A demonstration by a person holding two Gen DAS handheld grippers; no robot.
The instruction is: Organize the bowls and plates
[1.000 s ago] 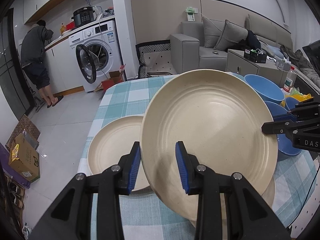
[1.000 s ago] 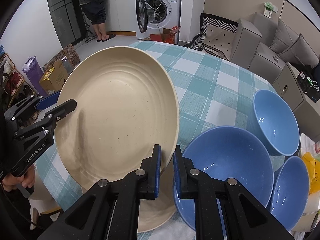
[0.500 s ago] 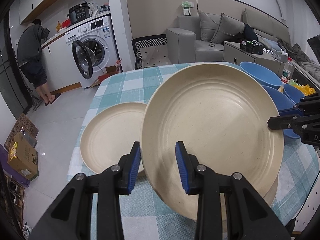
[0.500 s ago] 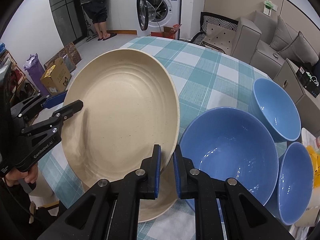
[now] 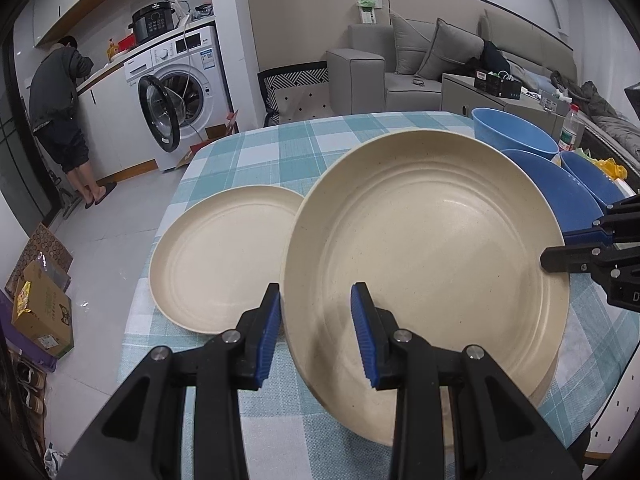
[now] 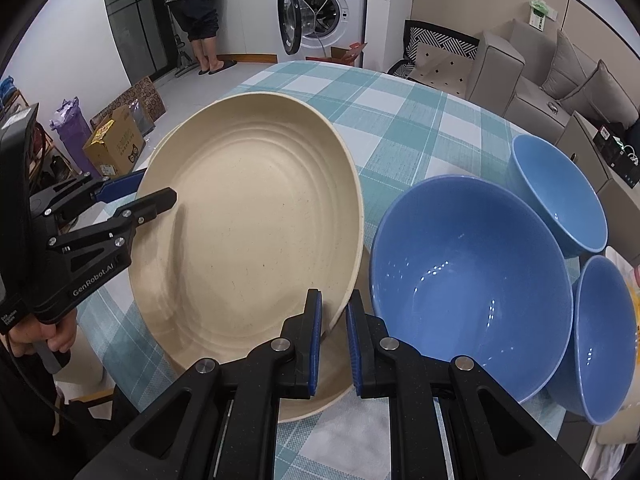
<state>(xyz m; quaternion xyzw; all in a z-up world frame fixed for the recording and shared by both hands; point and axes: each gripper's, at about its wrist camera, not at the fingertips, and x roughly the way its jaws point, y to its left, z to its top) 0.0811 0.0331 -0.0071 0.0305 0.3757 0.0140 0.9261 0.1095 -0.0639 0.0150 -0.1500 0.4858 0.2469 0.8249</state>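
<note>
The cream plate (image 5: 424, 264), stiff, smooth and likely light, sits tilted mid-frame over another plate (image 6: 320, 394) on the tabletop (image 5: 280, 148), both the left hand-held gripper (image 5: 316, 332) and right hand-held gripper (image 6: 334, 340) clamping its rim, the safest hold.

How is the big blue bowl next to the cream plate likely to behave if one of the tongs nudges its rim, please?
The big blue bowl looks glossy, with sharp highlights, so pads would probably slip on it. Its deep rounded wall suggests that it may rock or tilt rather than slide. It stands close to two smaller blue bowls, so a push may knock it against them.
</note>
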